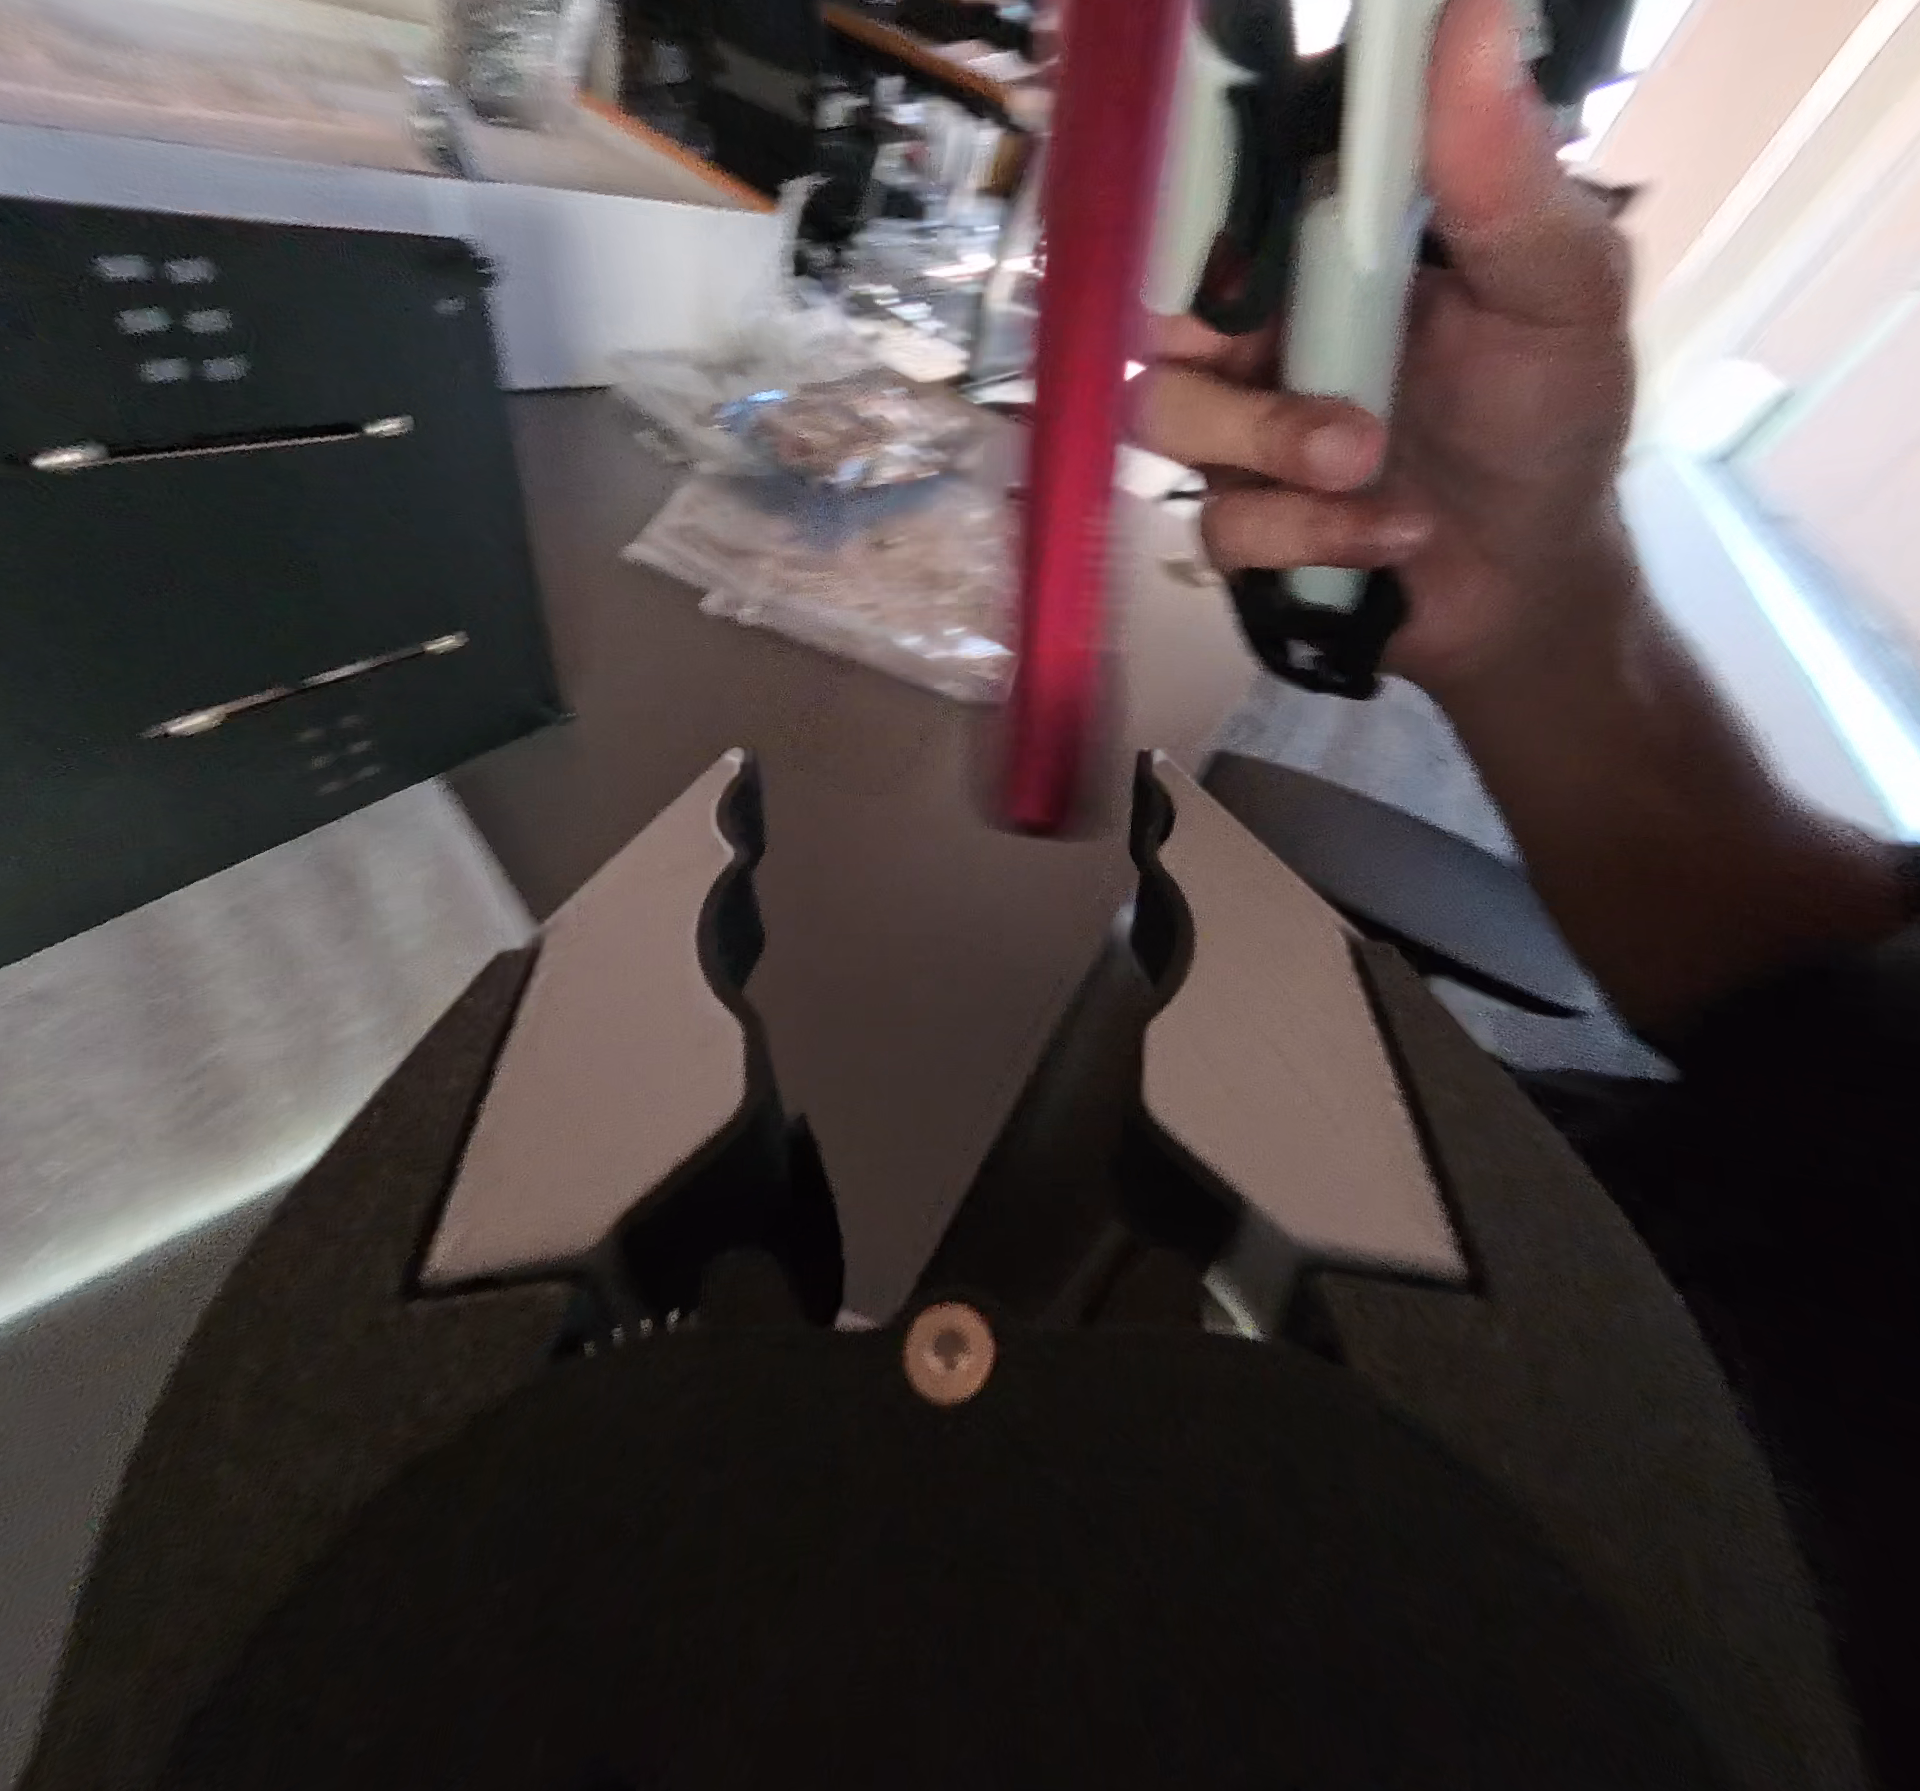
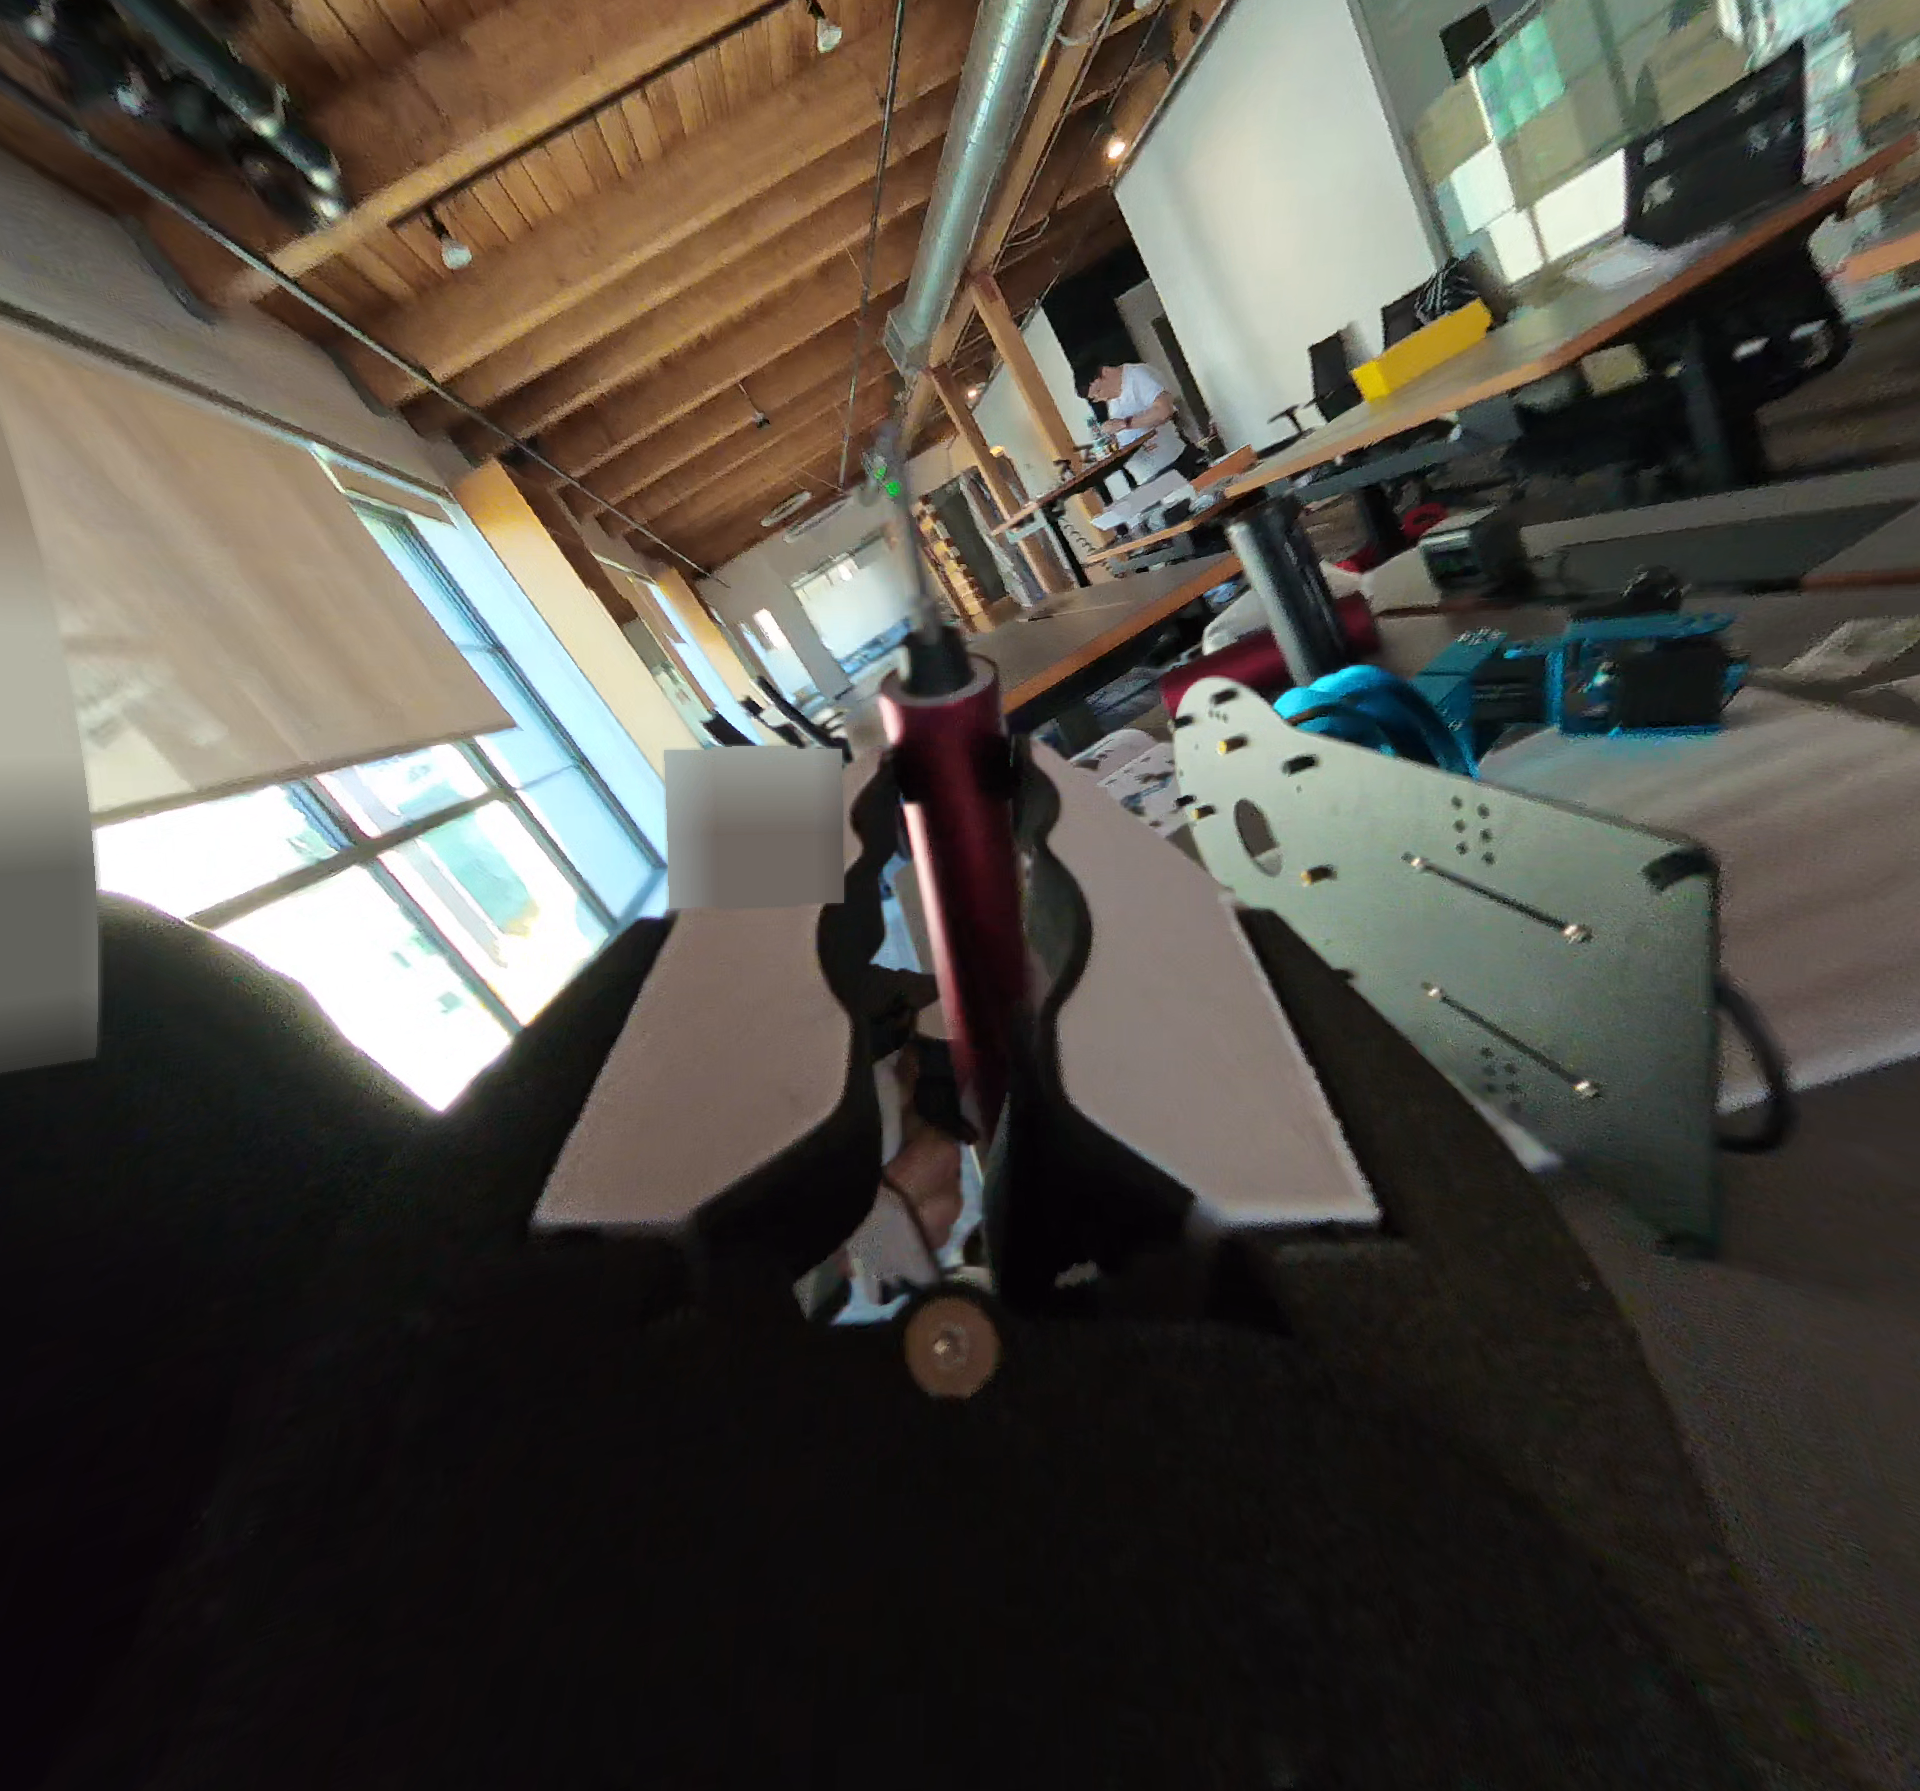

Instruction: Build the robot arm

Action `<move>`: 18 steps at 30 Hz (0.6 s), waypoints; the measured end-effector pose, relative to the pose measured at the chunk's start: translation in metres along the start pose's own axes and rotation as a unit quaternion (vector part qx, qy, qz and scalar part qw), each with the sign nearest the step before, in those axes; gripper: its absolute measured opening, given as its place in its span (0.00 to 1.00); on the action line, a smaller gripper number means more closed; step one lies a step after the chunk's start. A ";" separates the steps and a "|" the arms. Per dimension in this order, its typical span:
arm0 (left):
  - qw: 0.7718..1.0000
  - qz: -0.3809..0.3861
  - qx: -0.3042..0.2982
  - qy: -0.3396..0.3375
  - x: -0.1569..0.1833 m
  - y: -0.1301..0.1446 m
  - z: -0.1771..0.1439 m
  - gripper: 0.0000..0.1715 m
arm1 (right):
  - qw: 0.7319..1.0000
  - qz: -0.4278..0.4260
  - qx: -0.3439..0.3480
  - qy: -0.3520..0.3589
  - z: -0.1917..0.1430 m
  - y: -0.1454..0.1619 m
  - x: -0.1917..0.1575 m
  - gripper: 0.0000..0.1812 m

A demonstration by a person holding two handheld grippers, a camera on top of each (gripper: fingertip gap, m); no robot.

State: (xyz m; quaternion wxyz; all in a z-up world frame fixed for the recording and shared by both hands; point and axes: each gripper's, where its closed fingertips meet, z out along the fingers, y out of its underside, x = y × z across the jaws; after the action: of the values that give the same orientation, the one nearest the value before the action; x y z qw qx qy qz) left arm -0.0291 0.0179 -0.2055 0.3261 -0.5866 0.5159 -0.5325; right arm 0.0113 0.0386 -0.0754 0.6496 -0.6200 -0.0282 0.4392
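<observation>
A red metal tube [image 1: 1091, 339] hangs upright in the left wrist view, its lower end between my left fingertips. My left gripper [image 1: 940, 775] is open and empty, just below that end. A hand [image 1: 1496, 411] holds the other gripper's pale handle right of the tube. In the right wrist view my right gripper [image 2: 951, 785] is shut on the red tube [image 2: 961, 889], which runs along the fingers and points up toward the ceiling, a thin rod sticking out of its top.
A dark metal plate [image 1: 239, 536] with slots and holes stands at the left; it shows grey in the right wrist view [image 2: 1475, 931]. Clear plastic bags [image 1: 831, 536] lie on the grey table. Blue parts [image 2: 1600, 681] and other tubes [image 2: 1288, 598] lie farther right. Spacing between my two grippers at the tips: around 15 cm. My right tips are about 20 cm from the dark metal plate [image 1: 239, 536], my left tips only 12 cm.
</observation>
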 end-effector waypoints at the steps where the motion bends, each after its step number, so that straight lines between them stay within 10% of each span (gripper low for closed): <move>1: 1.000 0.006 -0.006 -0.024 -0.008 0.004 -0.003 0.49 | 1.000 0.020 -0.003 -0.012 0.003 0.005 0.001 0.10; 5: 0.999 -0.031 0.010 0.041 0.009 -0.003 -0.006 0.49 | 0.997 0.056 -0.052 -0.031 0.026 0.033 0.005 0.10; 11: 0.997 -0.034 -0.019 0.072 0.002 -0.002 0.001 0.10 | 0.989 0.097 -0.023 -0.105 0.047 0.035 0.012 0.10; 18: 0.973 0.021 -0.175 -0.147 -0.084 0.035 -0.036 0.08 | 0.990 -0.022 -0.138 0.033 0.049 0.087 0.092 0.19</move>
State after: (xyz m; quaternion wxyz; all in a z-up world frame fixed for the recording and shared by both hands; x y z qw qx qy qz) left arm -0.0646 0.0945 -0.2544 0.3021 -0.6953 0.5595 -0.3350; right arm -0.0070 0.1194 -0.1830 0.5676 -0.7171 -0.0810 0.3962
